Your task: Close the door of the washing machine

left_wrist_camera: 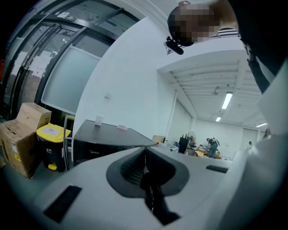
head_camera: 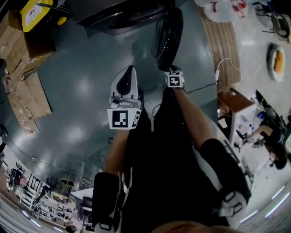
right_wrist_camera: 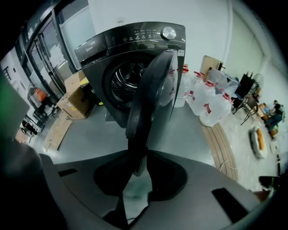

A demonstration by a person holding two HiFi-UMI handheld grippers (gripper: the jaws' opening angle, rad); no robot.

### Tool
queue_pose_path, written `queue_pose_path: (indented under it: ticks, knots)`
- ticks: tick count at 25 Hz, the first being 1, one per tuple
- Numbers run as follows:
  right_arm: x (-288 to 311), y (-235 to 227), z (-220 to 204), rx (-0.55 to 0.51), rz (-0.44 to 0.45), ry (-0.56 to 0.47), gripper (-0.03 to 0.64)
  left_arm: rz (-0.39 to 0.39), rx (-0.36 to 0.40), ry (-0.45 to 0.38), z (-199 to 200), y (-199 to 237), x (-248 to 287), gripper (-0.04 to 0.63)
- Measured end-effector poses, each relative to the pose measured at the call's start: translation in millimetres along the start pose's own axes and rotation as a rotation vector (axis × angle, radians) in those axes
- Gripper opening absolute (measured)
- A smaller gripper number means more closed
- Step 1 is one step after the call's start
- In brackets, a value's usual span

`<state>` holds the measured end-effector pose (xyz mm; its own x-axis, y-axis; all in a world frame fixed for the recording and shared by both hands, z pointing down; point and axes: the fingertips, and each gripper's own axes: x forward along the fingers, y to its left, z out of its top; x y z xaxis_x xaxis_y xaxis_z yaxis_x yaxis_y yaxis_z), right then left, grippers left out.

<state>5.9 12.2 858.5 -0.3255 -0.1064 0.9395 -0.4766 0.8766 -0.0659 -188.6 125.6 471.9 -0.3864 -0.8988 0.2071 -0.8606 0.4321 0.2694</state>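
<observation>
The dark front-loading washing machine point(head_camera: 122, 13) point(right_wrist_camera: 112, 45) stands at the top of the head view, its round door point(head_camera: 167, 34) point(right_wrist_camera: 153, 85) swung open away from the drum opening point(right_wrist_camera: 128, 81). My right gripper point(head_camera: 170, 68) point(right_wrist_camera: 141, 155) points steeply down at the door's lower rim. That rim runs edge-on between the jaws, and they are shut on it. My white left gripper point(head_camera: 130, 68) point(left_wrist_camera: 145, 148) hangs to the left of the door, touching nothing. Its jaws are together and hold nothing. In its view the machine point(left_wrist_camera: 103, 141) is further off.
Cardboard boxes point(head_camera: 22, 68) and a yellow bin point(head_camera: 38, 13) stand left of the machine. Water jugs point(right_wrist_camera: 211, 101) and a slatted wooden board point(head_camera: 223, 41) lie to its right, with a white cable point(head_camera: 223, 63). A desk point(head_camera: 234, 107) with a seated person is further right.
</observation>
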Motion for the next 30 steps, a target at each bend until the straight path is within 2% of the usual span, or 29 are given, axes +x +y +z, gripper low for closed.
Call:
queue_pose_path:
  ticks: [4,8,12,18,30]
  knots:
    - [9,34,11,0.058,-0.004,-0.001,0.078,-0.029,0.016,0.01,3,31,-11,0.009]
    - [18,63,26,0.121,-0.009,-0.029,0.08,-0.04,-0.005,0.014,7,62,-17,0.009]
    - [30,75,42,0.159,-0.068,-0.057,0.08,-0.048,-0.036,0.019,9,91,-19,0.009]
    - [38,98,63,0.199,-0.054,-0.085,0.084,-0.073,0.012,0.017,9,113,-16,0.009]
    - [53,141,113,0.265,-0.004,-0.142,0.094,0.023,0.041,0.027,9,147,-13,0.009]
